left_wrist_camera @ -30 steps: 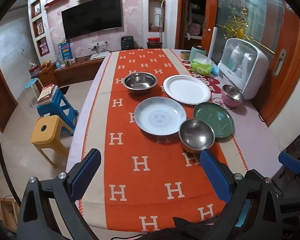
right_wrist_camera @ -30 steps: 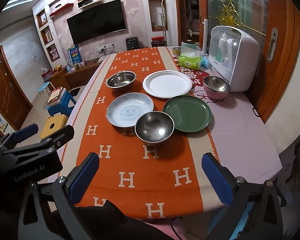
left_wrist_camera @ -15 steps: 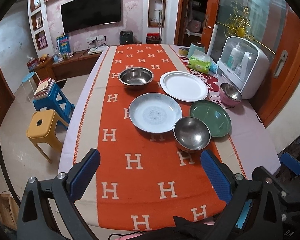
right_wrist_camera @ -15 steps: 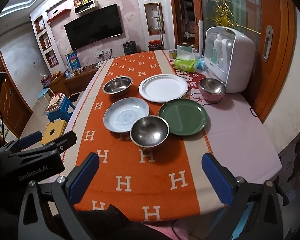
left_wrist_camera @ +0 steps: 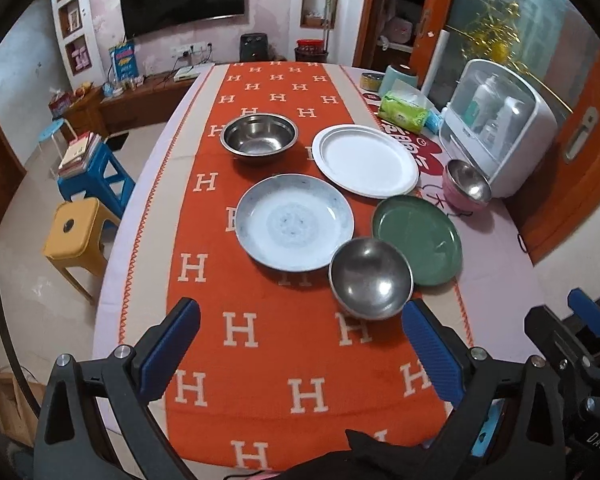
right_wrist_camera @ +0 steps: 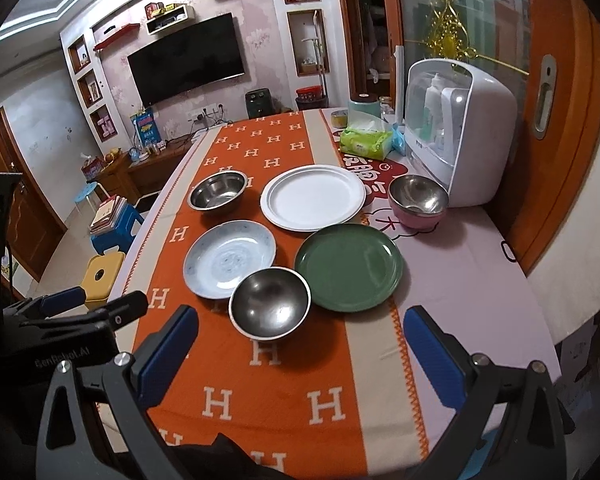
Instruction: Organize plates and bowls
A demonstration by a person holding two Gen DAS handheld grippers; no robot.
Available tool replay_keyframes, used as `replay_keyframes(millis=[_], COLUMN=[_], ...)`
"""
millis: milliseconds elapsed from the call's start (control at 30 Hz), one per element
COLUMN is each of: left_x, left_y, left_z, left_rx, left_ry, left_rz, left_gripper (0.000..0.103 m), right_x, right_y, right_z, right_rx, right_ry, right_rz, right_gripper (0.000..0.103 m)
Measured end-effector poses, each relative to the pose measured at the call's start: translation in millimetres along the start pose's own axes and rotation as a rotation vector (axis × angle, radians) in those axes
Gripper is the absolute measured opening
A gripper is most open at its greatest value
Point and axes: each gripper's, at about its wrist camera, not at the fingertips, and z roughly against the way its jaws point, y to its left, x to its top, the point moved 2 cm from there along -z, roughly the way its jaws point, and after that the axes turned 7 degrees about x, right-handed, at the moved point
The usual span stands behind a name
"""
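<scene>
On the orange runner stand a near steel bowl, a pale blue plate, a green plate, a white plate, a far steel bowl and a pink bowl with a steel inside. My left gripper is open and empty, above the table's near end, short of the near steel bowl. My right gripper is open and empty, also short of that bowl.
A white bottle cabinet stands at the table's right edge, with a green wipes pack and a tin behind. Yellow and blue stools stand on the floor to the left. The left gripper's body shows at the right wrist view's left.
Both grippers have moved forward, closer to the dishes. Both stay open and empty. The dishes have not moved.
</scene>
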Motion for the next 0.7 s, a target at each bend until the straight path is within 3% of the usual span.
replay_keyframes(millis=[300,500,700], left_x=[50,88,120], left_y=[-6,-15,-32], left_z=[-27,-44,-77], left_rx=[-0.014,-0.008,0.006], left_ry=[0.046,0.047,0.064], left_rz=[0.053,0.042,-0.012], left_gripper=[0.1,0.1,0.1], right_x=[37,62,88], right_y=[-24,-34,-42], right_z=[-32,-59,-86], right_rx=[0.019,0.073,0.091], right_ry=[0.042,0.083,0.067], right_rz=[-0.002,-0.016,0.012], right_gripper=[0.103,0.103,0.103])
